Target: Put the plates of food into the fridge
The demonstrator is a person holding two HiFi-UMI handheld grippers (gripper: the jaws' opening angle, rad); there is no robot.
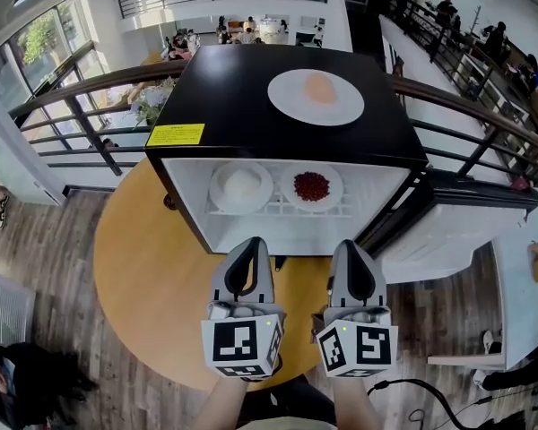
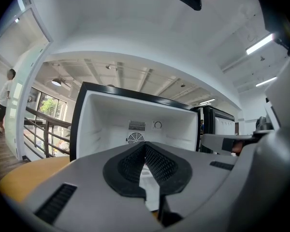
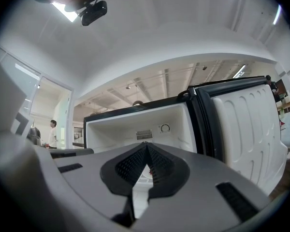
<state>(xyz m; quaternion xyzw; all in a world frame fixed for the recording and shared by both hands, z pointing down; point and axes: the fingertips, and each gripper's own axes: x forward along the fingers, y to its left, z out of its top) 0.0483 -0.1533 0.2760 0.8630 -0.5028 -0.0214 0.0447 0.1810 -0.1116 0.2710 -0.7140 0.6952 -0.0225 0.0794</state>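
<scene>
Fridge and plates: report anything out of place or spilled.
The orange-food plate sits on top of the fridge, not inside. The white-food plate and red-food plate lie flat on the shelf; nothing looks spilled.

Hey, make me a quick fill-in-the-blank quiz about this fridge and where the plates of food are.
The fridge has its door ____.
Its wire shelf holds ____ plates.
In the head view, the plate of red food lies ____ of the plate of white food.
A third plate sits on ____ of the fridge.
Missing words: open; two; right; top.
</scene>
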